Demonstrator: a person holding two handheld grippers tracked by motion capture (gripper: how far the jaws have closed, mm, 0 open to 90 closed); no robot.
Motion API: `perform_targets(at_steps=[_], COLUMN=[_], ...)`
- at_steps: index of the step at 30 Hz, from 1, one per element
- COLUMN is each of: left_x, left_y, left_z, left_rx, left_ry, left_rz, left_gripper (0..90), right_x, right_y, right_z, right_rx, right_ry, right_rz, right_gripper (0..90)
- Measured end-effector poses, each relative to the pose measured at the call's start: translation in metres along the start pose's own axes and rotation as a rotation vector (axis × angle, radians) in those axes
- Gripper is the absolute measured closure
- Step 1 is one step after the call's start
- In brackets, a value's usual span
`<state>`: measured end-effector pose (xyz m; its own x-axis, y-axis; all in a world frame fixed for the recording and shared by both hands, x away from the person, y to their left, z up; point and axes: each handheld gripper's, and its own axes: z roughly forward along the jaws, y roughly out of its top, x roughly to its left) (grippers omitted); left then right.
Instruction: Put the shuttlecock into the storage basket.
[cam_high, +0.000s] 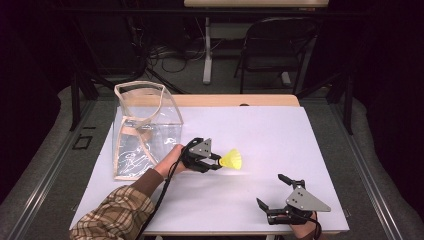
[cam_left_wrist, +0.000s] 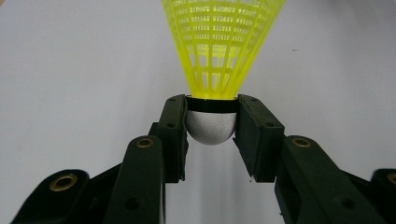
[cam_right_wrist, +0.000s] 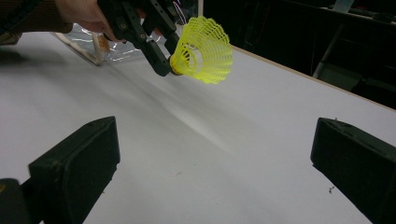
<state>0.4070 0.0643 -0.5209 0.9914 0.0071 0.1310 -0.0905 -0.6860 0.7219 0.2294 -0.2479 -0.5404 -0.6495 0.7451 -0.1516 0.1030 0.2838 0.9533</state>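
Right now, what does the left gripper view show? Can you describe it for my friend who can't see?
Two black jaws of the left gripper pinch the white rounded tip of a yellow shuttlecock. Its netted plastic skirt fans out toward the top of the picture. Behind it is a plain white table.

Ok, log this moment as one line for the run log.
left gripper: shut on shuttlecock, by its cork, off the table | right gripper: open, empty | clear bag: upright, far left
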Motion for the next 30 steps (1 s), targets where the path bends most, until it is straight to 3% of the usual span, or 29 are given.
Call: perform_targets(at_steps=[11, 30], left_x=[0.001, 0.001], left_y=[0.019, 0.036], left_z=[-0.015, -0.033], left_rx=[-0.040, -0.074], left_ry=[0.023, 0.061], left_rz=[0.024, 0.046], left_gripper=[64.3, 64.4], right_x=[0.000, 0.000], right_y=[0.000, 0.000], right_z=[-0.001, 0.000], right_rx=[0.000, 0.005], right_ry=[-0.002, -0.001], right_rz=[0.001, 0.001], right_gripper=[0.8, 0.9])
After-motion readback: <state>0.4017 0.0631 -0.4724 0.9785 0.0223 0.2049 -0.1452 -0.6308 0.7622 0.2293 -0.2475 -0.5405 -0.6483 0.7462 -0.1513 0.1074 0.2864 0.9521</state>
